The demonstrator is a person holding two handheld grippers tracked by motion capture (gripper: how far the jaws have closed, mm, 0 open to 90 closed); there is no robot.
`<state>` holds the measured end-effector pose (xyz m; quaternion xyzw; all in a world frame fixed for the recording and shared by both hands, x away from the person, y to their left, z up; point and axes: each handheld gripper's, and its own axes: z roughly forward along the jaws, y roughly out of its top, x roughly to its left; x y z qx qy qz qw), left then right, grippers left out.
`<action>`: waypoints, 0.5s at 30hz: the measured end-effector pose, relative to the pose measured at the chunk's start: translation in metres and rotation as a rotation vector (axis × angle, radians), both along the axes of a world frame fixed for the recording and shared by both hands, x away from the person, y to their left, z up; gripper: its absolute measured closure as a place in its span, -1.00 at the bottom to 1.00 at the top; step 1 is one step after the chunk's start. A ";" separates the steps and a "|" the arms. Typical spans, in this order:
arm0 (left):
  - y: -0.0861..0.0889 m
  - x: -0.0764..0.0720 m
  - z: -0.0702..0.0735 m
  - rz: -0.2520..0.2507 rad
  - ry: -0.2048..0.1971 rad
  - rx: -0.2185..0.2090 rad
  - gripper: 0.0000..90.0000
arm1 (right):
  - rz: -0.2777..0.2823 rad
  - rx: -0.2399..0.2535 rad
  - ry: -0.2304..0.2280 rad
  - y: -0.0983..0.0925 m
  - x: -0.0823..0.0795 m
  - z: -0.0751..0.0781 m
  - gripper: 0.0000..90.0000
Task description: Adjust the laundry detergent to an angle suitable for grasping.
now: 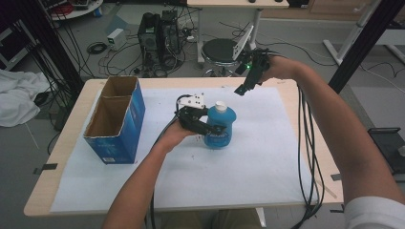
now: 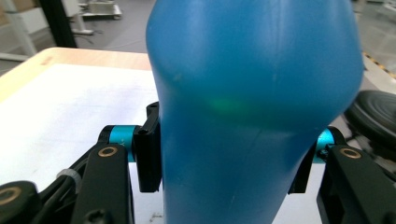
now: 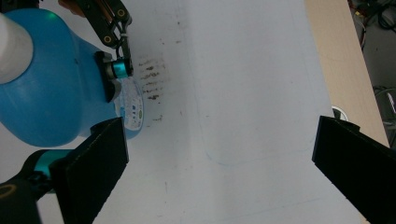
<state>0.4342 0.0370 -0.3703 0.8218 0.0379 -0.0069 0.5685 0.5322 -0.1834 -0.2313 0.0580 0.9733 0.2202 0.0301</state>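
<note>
At mid-table on the white sheet (image 1: 267,157), blue bottle (image 1: 220,125) upright, left gripper (image 1: 210,128) reaching level from its left with jaws clamped on its body, right gripper (image 1: 244,88) raised behind, angled down, jaws wide and empty, bottle label partly hidden.

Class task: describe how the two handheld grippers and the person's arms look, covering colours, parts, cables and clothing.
Both grippers are black. The left gripper carries a pale three-cornered plate and teal collars behind its flat pads. The right gripper shows a green light and trails black cables. A white sleeve covers the right upper arm.
</note>
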 end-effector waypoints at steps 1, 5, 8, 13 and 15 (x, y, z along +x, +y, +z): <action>-0.003 -0.001 -0.001 -0.010 0.033 -0.030 -0.02 | 0.010 0.004 -0.003 0.000 0.001 0.000 -0.94; -0.007 -0.001 -0.003 -0.055 0.044 -0.016 -0.02 | 0.003 0.003 -0.001 0.000 0.000 0.000 -0.94; -0.018 -0.004 -0.006 -0.106 0.041 0.025 -0.02 | 0.008 0.004 -0.001 0.000 0.000 0.000 -0.94; -0.021 -0.001 -0.008 -0.135 0.039 0.027 -0.02 | 0.007 0.000 0.001 0.000 0.001 -0.002 -0.94; -0.022 -0.001 -0.008 -0.150 0.041 0.031 -0.02 | 0.007 0.000 0.001 0.000 0.001 -0.002 -0.94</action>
